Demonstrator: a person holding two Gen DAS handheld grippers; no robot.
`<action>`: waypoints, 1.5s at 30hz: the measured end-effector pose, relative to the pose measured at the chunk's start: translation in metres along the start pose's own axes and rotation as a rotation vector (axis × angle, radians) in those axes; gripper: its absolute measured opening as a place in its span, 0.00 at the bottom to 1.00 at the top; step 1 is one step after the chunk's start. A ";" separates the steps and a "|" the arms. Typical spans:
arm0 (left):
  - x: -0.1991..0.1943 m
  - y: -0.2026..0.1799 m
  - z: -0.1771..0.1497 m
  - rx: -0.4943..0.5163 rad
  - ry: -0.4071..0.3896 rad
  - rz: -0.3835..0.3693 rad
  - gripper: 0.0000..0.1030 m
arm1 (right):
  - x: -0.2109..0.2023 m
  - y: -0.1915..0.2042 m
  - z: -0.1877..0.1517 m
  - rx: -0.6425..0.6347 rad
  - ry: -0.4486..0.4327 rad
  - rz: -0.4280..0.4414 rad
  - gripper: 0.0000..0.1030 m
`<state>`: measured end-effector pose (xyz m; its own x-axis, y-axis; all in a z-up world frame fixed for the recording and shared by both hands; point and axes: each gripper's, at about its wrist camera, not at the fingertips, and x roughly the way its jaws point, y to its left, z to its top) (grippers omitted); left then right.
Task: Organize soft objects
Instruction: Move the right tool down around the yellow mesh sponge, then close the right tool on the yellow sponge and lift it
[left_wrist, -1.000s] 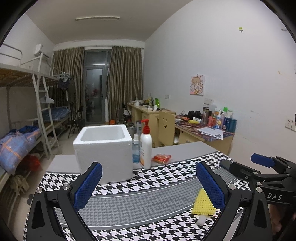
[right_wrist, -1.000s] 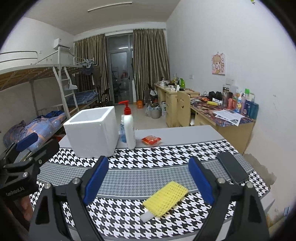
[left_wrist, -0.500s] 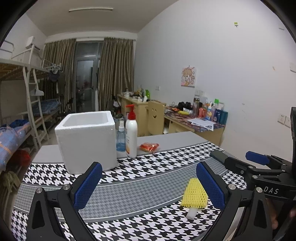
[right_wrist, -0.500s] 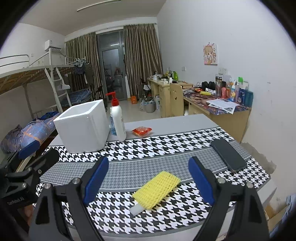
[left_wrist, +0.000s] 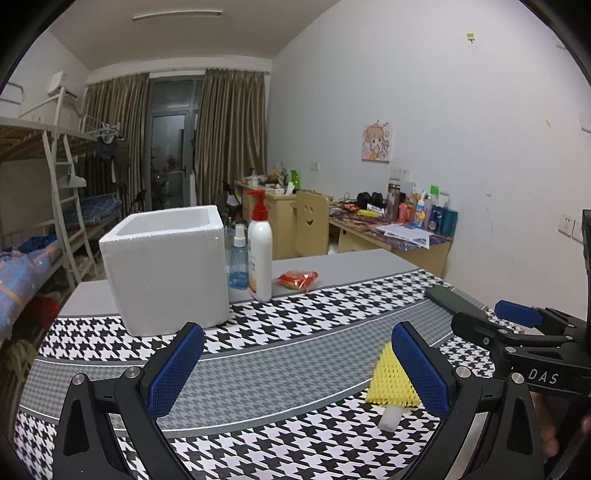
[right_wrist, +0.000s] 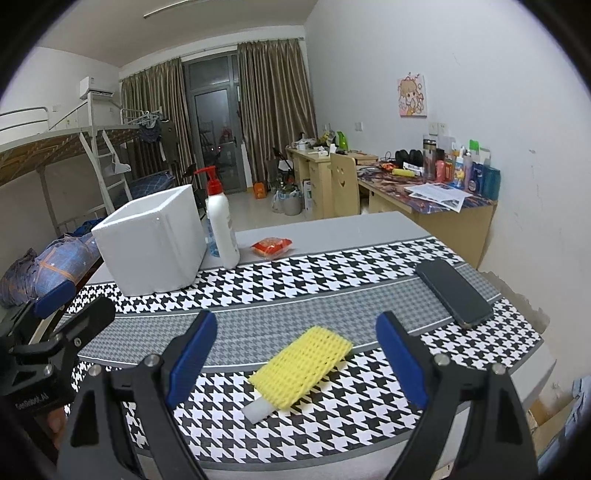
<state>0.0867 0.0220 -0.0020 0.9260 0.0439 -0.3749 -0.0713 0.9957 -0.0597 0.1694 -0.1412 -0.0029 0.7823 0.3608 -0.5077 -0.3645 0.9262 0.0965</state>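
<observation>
1. We hold the right gripper (right_wrist: 291, 350) with its fingers (right_wrist: 190, 356) spread wide and empty. The yellow foam sleeve (right_wrist: 301, 365) lies on the bench (right_wrist: 332, 236) between them and a little ahead of the tips.
2. The sleeve's long axis runs on a slant, from its white core end (right_wrist: 258, 408) near us and to the left, up to its far end on the right. So it sits askew to the gap between the fingers rather than across it.
3. We judge the right gripper the nearer one. In the left wrist view the sleeve (left_wrist: 391, 380) shows only partly, just behind the right-hand finger (left_wrist: 421, 373) of the left gripper (left_wrist: 295, 369), off to that side and not centred.
4. The left gripper's fingers are also wide apart, with nothing in them.
5. The white foam box (right_wrist: 151, 240) stands open-topped at the far left of the bench, well apart from the sleeve. It looks to us the likely place for it.
6. A dark phone (right_wrist: 452, 291) lies to the right of the sleeve, clear of the fingers.
7. Writing we can read: "DAS" (left_wrist: 543, 376) on the right gripper's body as seen from the left wrist, and what looks like "GenRobot.AI" (right_wrist: 32, 401) on the left gripper's body in the right wrist view.
8. The pump bottle (left_wrist: 259, 251) has a label, but it is too small for us to read.
</observation>
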 end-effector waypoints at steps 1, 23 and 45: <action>0.002 0.000 -0.001 0.001 0.005 0.000 0.99 | 0.002 -0.001 -0.001 0.001 0.005 -0.002 0.88; 0.045 -0.009 -0.025 0.019 0.142 -0.031 0.99 | 0.056 -0.020 -0.031 0.070 0.163 -0.006 0.88; 0.078 -0.018 -0.041 0.031 0.251 -0.072 0.99 | 0.098 -0.025 -0.050 0.124 0.331 0.086 0.45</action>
<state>0.1447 0.0042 -0.0684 0.8068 -0.0452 -0.5892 0.0067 0.9977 -0.0673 0.2296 -0.1345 -0.0978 0.5383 0.4022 -0.7406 -0.3421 0.9074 0.2441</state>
